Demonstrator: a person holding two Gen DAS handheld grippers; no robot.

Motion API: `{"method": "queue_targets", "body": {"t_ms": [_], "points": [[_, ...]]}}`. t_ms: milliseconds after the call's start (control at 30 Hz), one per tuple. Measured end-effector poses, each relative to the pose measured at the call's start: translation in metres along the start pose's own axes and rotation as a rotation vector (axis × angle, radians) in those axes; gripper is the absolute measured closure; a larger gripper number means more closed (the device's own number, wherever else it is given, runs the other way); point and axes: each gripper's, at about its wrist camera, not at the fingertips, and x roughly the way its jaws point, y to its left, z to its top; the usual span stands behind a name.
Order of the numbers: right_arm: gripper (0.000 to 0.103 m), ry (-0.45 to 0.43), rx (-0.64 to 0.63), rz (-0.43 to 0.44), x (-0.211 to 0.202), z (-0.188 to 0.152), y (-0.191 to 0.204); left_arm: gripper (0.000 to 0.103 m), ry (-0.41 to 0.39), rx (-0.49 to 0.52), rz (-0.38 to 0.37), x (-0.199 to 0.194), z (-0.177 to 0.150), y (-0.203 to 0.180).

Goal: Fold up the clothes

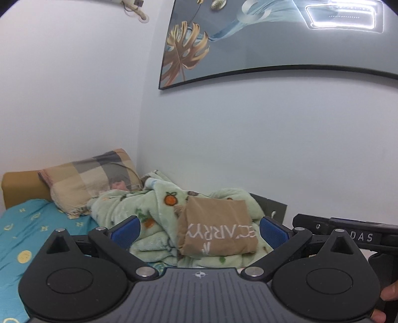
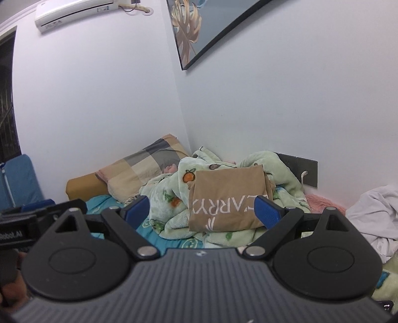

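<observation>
A folded tan garment (image 1: 219, 228) with white lettering lies on a crumpled green fleece blanket (image 1: 154, 206) on the bed. It also shows in the right wrist view (image 2: 223, 198) on the same blanket (image 2: 171, 198). My left gripper (image 1: 199, 231) is open and empty, held short of the garment. My right gripper (image 2: 202, 211) is open and empty, also short of it. A heap of white clothes (image 2: 373, 211) lies at the right. The right gripper's body (image 1: 348, 231) shows at the right of the left wrist view.
A checked pillow (image 1: 92, 179) leans on a yellow headboard (image 1: 20, 188). The sheet (image 1: 29, 233) is teal. White walls meet in a corner behind the bed, with a framed leaf picture (image 1: 248, 42). An air conditioner (image 2: 79, 12) hangs high left. A grey wall panel (image 2: 301, 169) sits behind the blanket.
</observation>
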Motion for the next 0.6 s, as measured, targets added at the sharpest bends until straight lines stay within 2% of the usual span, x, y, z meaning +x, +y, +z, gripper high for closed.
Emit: {"method": "queue_targets", "body": {"t_ms": [167,367,600], "points": [[0.01,-0.01,-0.04,-0.018,0.0,-0.016,0.009,0.0,-0.021,0.013,0.037,-0.013,-0.016,0.004],[0.01,-0.008,-0.046,-0.018,0.001,-0.031,0.021,0.0,-0.042,-0.034,0.058,-0.02,-0.028,0.015],[0.01,-0.018,-0.082,-0.022,0.002,-0.044,0.033,0.0,-0.019,-0.01,0.095,-0.02,-0.031,0.021]]}}
